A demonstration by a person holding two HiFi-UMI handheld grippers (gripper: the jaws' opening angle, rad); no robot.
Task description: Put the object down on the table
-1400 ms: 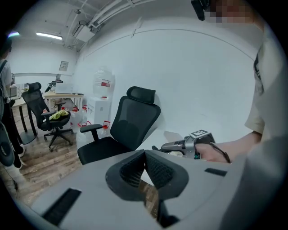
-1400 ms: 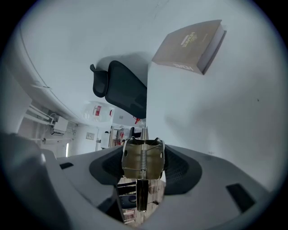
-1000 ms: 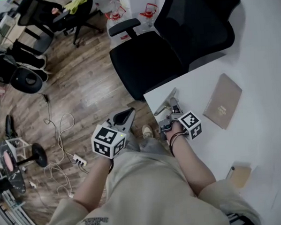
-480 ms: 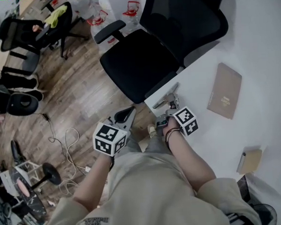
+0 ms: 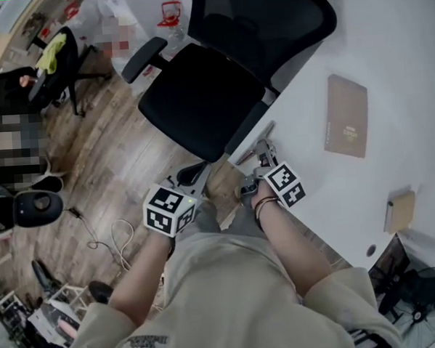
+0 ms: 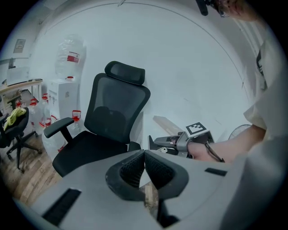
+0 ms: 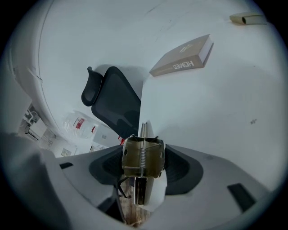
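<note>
A metal stapler with a bare spring sits between the jaws of my right gripper, which is shut on it. In the head view the stapler sticks out over the near corner of the white table, ahead of the right gripper. My left gripper hangs off the table above the wooden floor, left of the corner. Its pads meet with nothing between them. The left gripper view shows the right gripper's marker cube beside the table.
A tan book lies flat farther in on the table, and a small tan box lies near its right edge. A black office chair stands against the table's corner. Cables trail over the floor, and a fan stands at lower right.
The head view has swung, so the chair, table and book sit differently in the picture. Both grippers keep about the same places; the right one still holds the stapler at the corner.
</note>
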